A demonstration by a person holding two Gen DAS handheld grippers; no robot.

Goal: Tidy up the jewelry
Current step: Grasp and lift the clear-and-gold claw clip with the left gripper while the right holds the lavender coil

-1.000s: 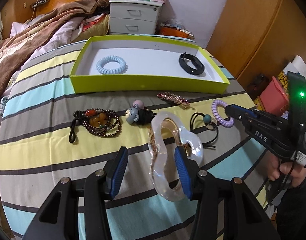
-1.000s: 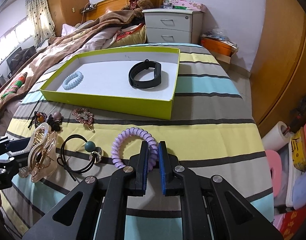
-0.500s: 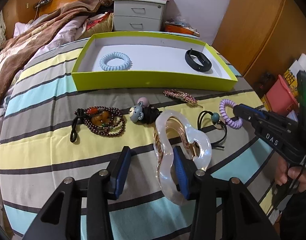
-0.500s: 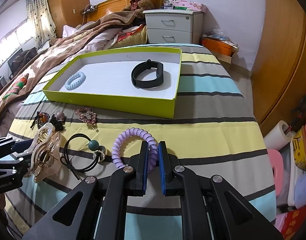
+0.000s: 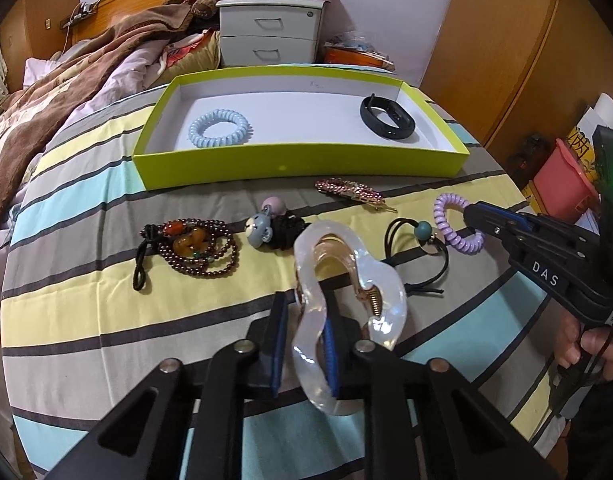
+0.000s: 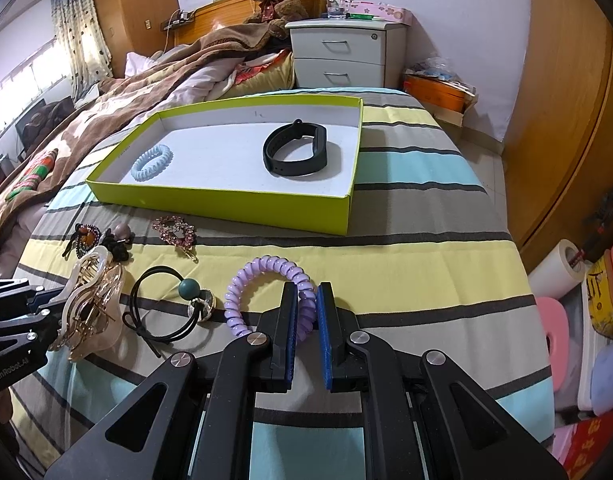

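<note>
Left gripper [image 5: 302, 346] clamps clear hair claw [image 5: 338, 300], long axis pointing away

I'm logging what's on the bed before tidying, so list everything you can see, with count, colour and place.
box: 1, lime green, far half of bedspread
coil tie: 1, pale blue, in box, left
wristband: 1, black, in box, right
bead bracelet: 1, dark red, bedspread, left
cartoon tie: 1, grey and black, bedspread, middle
hair pin: 1, pink, below box
elastic: 1, black, teal bead, between the grippers
claw clip: 1, clear, in left gripper
purple coil: 1, in right gripper
</note>
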